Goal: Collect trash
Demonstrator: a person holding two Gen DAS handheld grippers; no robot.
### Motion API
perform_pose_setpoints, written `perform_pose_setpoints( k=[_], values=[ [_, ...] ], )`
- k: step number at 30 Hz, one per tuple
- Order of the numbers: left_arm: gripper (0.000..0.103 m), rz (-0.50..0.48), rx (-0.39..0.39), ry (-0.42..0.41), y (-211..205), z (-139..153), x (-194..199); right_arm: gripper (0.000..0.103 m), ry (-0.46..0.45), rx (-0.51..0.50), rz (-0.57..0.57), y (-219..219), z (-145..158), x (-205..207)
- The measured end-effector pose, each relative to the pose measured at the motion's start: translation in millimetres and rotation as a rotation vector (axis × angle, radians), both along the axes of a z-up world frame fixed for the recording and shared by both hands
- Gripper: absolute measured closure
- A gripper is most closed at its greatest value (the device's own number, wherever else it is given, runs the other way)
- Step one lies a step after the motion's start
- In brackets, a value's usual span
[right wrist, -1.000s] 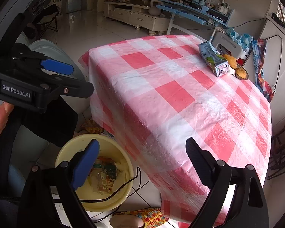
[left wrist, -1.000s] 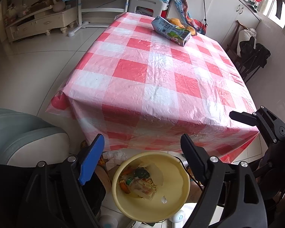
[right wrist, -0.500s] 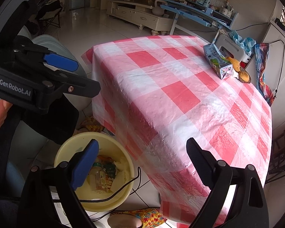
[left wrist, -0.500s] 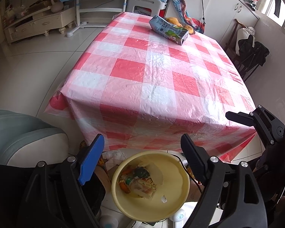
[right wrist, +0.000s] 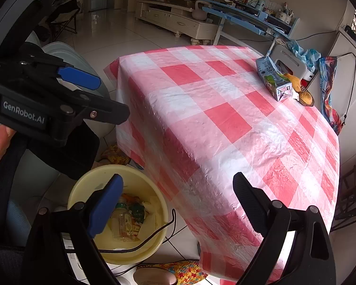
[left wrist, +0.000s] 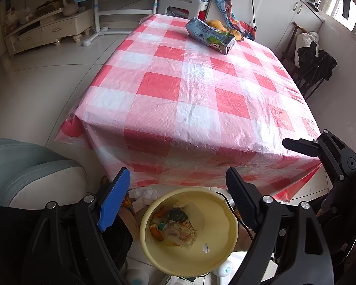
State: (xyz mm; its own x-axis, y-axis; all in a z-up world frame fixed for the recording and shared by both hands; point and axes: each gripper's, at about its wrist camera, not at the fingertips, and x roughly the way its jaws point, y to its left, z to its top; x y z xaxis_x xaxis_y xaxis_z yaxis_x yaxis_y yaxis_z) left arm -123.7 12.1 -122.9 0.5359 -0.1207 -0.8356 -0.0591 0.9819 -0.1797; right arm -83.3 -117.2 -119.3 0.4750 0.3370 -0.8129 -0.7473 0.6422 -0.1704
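Left gripper (left wrist: 178, 197) wide, empty, low in frame over yellow bin (left wrist: 227, 216) with trash (left wrist: 175, 228) inside. Right gripper (right wrist: 178, 199) wide, empty. Carton (left wrist: 211, 35) and peels (left wrist: 217, 23) at table's (left wrist: 189, 99) far edge, upper centre.

The carton (left wrist: 211, 35) hides most of the peels (left wrist: 219, 25); the bin's (right wrist: 83, 190) trash (right wrist: 128, 216) is indistinct.

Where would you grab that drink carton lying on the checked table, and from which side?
Across its long flat sides near the middle, coming from above. The carton lies on its side on the tablecloth, so those sides are free. Peels crowd its far side, so stay off that end. This is a judgement.
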Motion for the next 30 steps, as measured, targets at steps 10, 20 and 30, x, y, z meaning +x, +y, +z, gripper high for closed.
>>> perform_pose_setpoints(
  k=[10,20,30],
  values=[
    [0.023,0.0,0.0,0.001,-0.2,0.0,0.0,0.012,0.0,0.0,0.003,0.6,0.1,0.0],
    [0.023,0.002,-0.004,0.0,-0.5,0.5,0.1,0.012,0.0,0.002,0.001,1.0,0.1,0.4],
    [0.023,0.002,-0.017,-0.094,3.9,46.7,62.7,0.012,0.003,0.038,-0.024,-3.8,12.0,2.7]
  ],
)
